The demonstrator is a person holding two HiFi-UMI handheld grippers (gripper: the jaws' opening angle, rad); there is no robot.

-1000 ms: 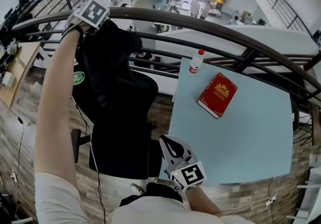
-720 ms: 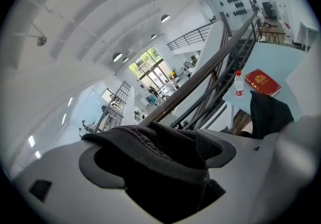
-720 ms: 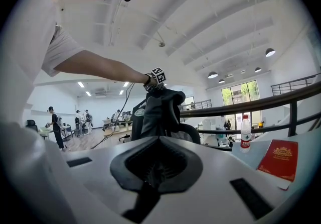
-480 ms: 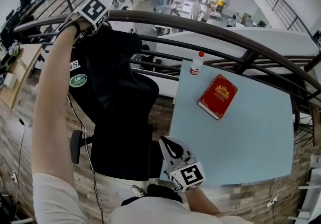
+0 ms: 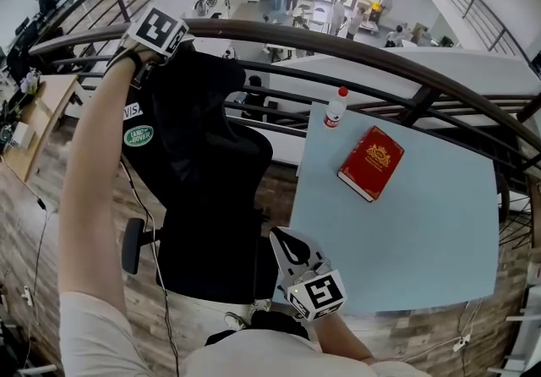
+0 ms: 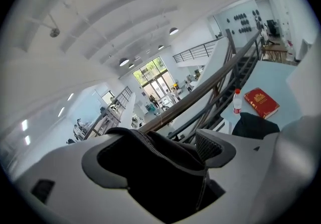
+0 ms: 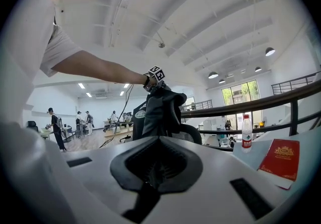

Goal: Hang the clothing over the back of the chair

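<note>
Finding 1: your left tool sits at the top of the chair, at its back. Its jaws have just been opening and now stand wide. The black clothing lies bunched in the gap between them. The ribbed pad on one side shows bare beside the cloth, so the jaws are not clamped on it.

Finding 2: the clothing is draped over the top of the chair back and hangs down it. A green oval badge shows on the side nearest your left arm. The top of the garment is heaped just under the dark railing.

Finding 3: your right tool is low and close to your body, at the front edge of the chair seat and just beside the near corner of the table. Its jaws are drawn together with nothing between them. It is well apart from the clothing.

Finding 4: the pale blue table carries 2 items, a red book and a clear bottle with a red cap. The bottle stands upright near the far corner, and the book lies flat near it.
</note>
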